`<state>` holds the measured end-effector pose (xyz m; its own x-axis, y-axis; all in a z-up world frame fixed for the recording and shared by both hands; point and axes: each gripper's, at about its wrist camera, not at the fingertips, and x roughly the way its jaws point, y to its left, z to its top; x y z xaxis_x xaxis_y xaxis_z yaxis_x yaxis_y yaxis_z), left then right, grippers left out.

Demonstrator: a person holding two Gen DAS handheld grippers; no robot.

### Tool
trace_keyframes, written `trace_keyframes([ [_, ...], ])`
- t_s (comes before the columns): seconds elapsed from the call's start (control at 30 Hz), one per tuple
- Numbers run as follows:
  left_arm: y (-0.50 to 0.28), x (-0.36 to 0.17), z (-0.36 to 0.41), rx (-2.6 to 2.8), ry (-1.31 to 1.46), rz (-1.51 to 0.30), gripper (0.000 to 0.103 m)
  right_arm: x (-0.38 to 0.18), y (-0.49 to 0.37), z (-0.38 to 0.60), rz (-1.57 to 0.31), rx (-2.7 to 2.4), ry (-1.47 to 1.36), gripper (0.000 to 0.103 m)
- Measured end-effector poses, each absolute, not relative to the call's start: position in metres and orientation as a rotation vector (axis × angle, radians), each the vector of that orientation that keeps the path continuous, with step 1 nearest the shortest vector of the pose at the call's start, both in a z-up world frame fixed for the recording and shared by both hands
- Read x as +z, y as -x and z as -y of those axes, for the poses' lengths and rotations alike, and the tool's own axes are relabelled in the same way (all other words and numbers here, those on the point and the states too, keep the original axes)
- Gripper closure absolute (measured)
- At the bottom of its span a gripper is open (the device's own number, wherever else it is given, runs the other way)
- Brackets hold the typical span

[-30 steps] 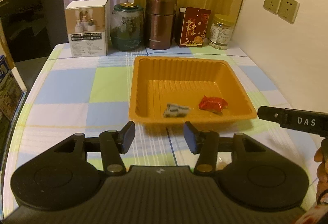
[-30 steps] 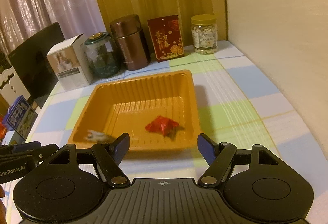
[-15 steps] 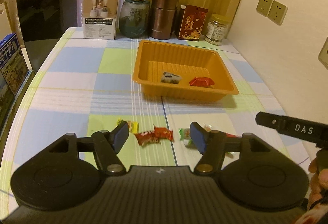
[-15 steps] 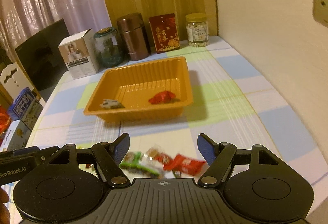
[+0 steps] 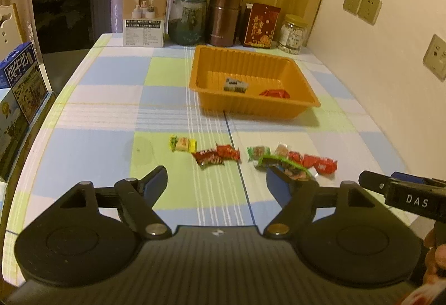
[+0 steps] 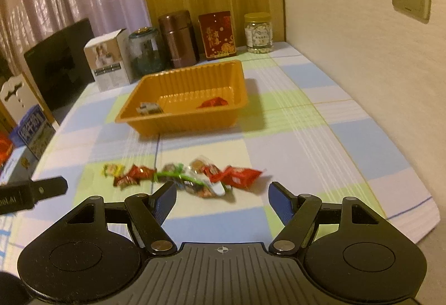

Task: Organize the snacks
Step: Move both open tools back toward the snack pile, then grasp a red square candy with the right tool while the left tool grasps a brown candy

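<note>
Orange tray [image 5: 303,83] sits far-centre on the checked tablecloth [image 5: 106,98], w/ a grey-wrapped snack [image 5: 235,85] on its left and a red-wrapped snack [image 5: 274,93] on its right. Loose snacks [image 5: 251,157] lie in a row on the cloth nearer than the tray, well apart from it. Left gripper [image 5: 217,182] hangs over the near end of the row, jaws just been opening, now wide w/ nothing between them. Right gripper [image 6: 222,199] is also wide open, empty, just short of the red and green wrappers [image 6: 195,176]. Jars and boxes [image 5: 223,19] line the far edge.
</note>
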<state>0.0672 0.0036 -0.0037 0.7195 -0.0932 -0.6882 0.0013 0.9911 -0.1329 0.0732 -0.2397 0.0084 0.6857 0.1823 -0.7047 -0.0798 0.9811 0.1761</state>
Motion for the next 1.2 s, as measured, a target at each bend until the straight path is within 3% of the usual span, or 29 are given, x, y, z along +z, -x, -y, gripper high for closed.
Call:
trace_keyframes([
  [0.67, -0.079, -0.024, -0.002, -0.077, 0.081, -0.824, 0.021, -0.012, -0.096, 0.268, -0.855, 0.183, -0.125, 0.03],
  [1.2, -0.126, -0.047, -0.009, -0.171, 0.003, -0.862, 0.021, -0.052, -0.192, 0.261, -0.943, 0.519, 0.252, 0.034],
])
